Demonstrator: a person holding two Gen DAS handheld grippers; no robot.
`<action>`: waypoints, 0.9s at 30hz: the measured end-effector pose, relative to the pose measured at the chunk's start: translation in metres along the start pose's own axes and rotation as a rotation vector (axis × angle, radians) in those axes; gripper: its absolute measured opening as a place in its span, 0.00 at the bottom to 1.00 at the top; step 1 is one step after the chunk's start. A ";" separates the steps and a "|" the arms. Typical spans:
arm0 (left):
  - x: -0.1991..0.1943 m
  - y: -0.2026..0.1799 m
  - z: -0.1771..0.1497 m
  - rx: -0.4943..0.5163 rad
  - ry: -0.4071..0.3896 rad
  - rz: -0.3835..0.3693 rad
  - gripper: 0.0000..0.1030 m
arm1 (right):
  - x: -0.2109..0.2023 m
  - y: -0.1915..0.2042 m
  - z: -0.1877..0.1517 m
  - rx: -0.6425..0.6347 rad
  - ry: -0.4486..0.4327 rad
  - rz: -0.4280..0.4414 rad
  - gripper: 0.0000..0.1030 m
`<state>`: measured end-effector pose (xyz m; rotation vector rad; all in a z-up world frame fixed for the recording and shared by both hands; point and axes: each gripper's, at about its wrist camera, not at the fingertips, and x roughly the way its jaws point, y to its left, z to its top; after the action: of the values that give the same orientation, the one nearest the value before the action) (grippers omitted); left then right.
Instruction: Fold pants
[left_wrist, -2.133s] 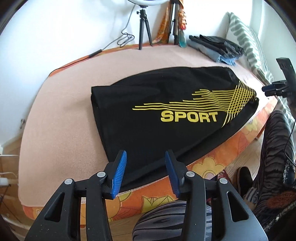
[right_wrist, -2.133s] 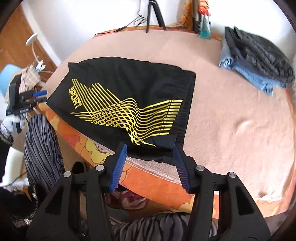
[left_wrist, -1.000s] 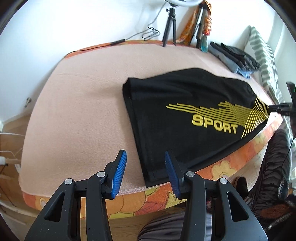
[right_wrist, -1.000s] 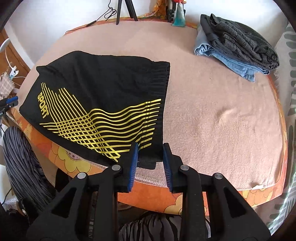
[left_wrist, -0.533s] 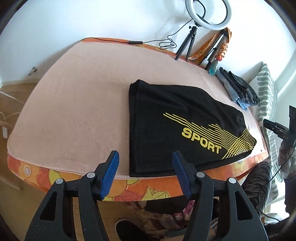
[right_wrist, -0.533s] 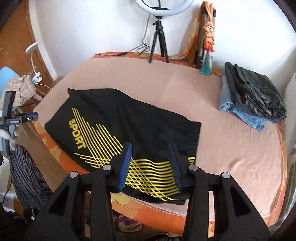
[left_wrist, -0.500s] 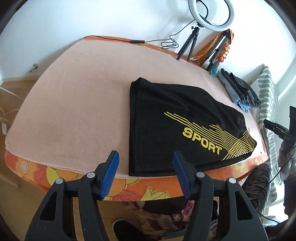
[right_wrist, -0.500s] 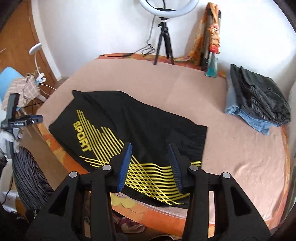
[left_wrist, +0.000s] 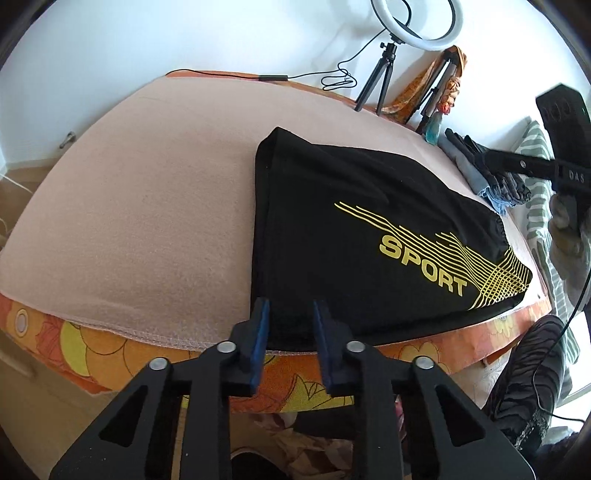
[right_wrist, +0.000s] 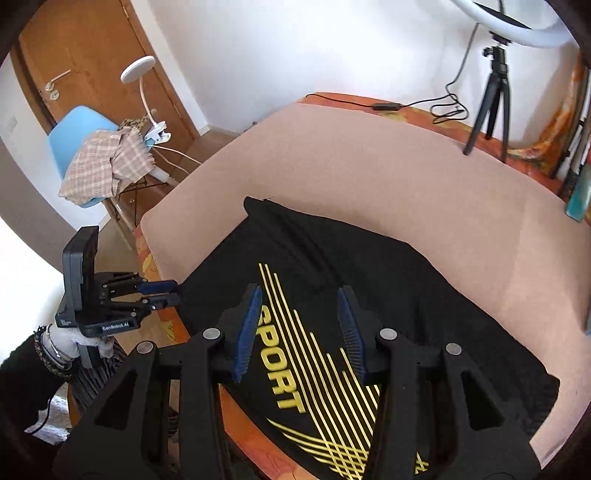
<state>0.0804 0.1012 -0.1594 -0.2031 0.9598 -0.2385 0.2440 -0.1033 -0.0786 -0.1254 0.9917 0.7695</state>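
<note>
Black pants (left_wrist: 351, 236) with yellow stripes and the word SPORT lie flat, folded in half, on the pink blanket (left_wrist: 147, 206), along its near edge. My left gripper (left_wrist: 290, 314) is narrowly open at the near corner of the leg hems, its fingers on either side of the cloth edge. In the right wrist view the left gripper (right_wrist: 162, 293) shows at the pants' hem corner. My right gripper (right_wrist: 299, 306) is open and empty, held above the pants (right_wrist: 332, 280) near the SPORT print.
A ring light on a tripod (left_wrist: 384, 74) stands at the far edge. A pile of folded clothes (left_wrist: 487, 173) lies at the far right. A blue chair with a checked cloth (right_wrist: 99, 162) and a wooden door (right_wrist: 92, 62) are to the left of the bed.
My left gripper has come down to the hem corner and narrowed its jaws. My right gripper has left the waistband corner and moved left over the print, opening wider.
</note>
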 end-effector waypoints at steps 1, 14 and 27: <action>0.000 0.000 -0.001 0.006 -0.007 0.001 0.10 | 0.010 0.006 0.008 -0.015 0.010 0.005 0.43; -0.017 0.010 -0.015 -0.050 -0.063 -0.040 0.02 | 0.143 0.040 0.060 -0.021 0.164 0.087 0.43; -0.003 0.016 -0.002 -0.220 -0.046 -0.032 0.60 | 0.192 0.036 0.062 0.097 0.250 0.161 0.44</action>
<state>0.0785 0.1175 -0.1629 -0.4246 0.9376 -0.1566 0.3247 0.0512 -0.1867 -0.0587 1.2864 0.8647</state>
